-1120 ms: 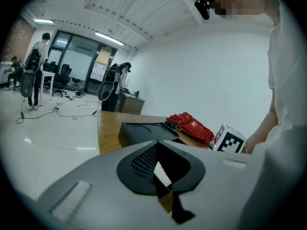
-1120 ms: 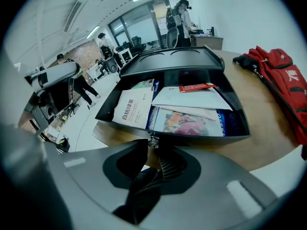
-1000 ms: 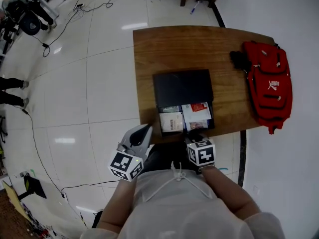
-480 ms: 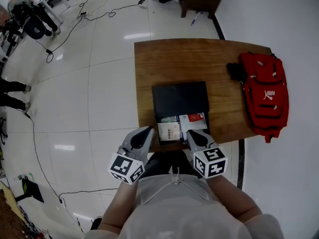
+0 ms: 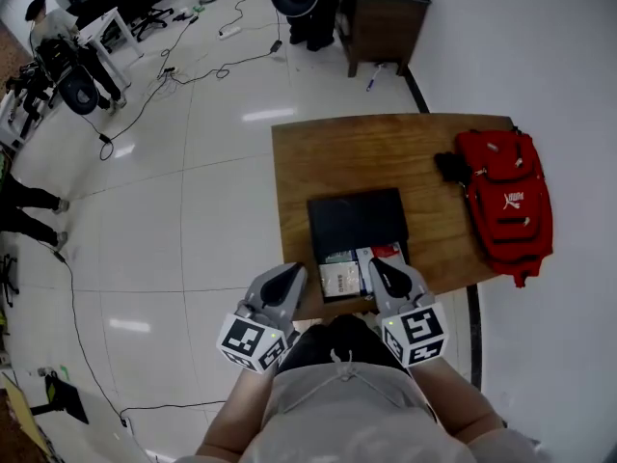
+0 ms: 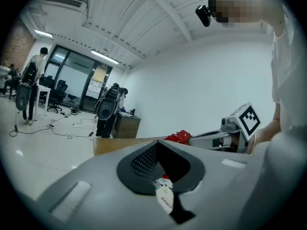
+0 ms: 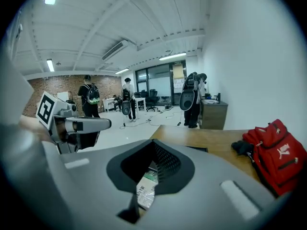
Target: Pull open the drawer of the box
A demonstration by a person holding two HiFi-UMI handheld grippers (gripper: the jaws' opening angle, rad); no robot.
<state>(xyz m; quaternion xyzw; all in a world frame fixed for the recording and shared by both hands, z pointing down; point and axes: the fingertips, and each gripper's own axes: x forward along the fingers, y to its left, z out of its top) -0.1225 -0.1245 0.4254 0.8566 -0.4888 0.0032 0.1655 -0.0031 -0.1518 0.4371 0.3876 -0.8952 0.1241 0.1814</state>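
the drawer [image 5: 359,270] sticks out of the box [image 5: 355,218] at lower centre, papers [image 5: 339,278] showing. right gripper [image 5: 379,264] has backed off it, jaws now pressed together on nothing, left gripper [image 5: 293,271] closed too, so it looks done

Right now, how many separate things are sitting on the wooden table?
3: the black box near the table's near edge, the red backpack at its right end, and a small dark object against the backpack's left side. Items inside the box aren't counted.
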